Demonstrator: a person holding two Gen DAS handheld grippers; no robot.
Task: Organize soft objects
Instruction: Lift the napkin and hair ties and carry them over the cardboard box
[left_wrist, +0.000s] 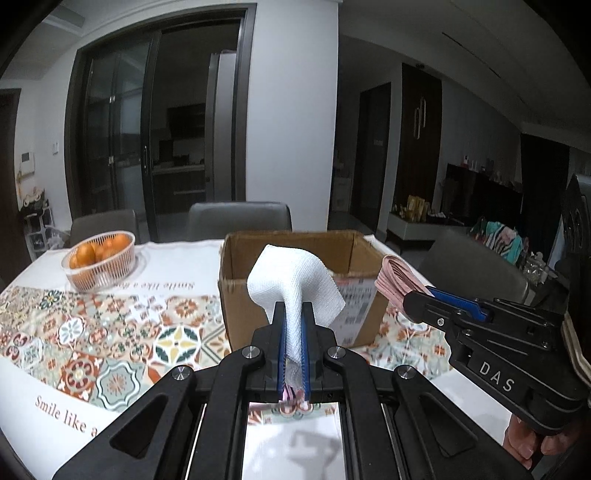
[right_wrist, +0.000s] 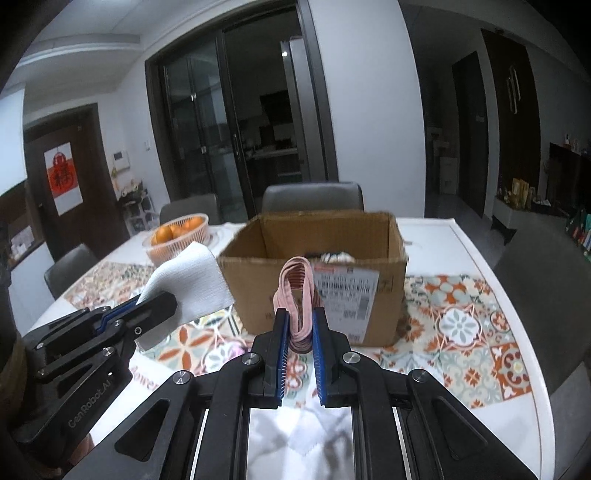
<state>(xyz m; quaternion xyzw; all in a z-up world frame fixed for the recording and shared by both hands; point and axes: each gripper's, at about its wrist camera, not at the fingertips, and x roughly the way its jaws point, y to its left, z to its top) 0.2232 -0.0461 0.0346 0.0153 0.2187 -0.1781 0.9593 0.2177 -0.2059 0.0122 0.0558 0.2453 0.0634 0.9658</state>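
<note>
Toward the table's (left_wrist: 33, 384) far left corner sits a basket (left_wrist: 99, 260) of oranges. Nearer the middle, the left gripper (left_wrist: 293, 314) hangs above the patterned cloth, fingers clamped on a white sock (left_wrist: 293, 284). Behind it stands the open box (right_wrist: 317, 280), something striped lying inside. Just right, the right gripper (right_wrist: 299, 321) pinches a pink sock (right_wrist: 297, 291) before the box's label.

A folded white cloth (left_wrist: 291, 291) and a bunched pink striped cloth (right_wrist: 298, 295) (both held aloft) hang just before the open cardboard box (right_wrist: 317, 277).
</note>
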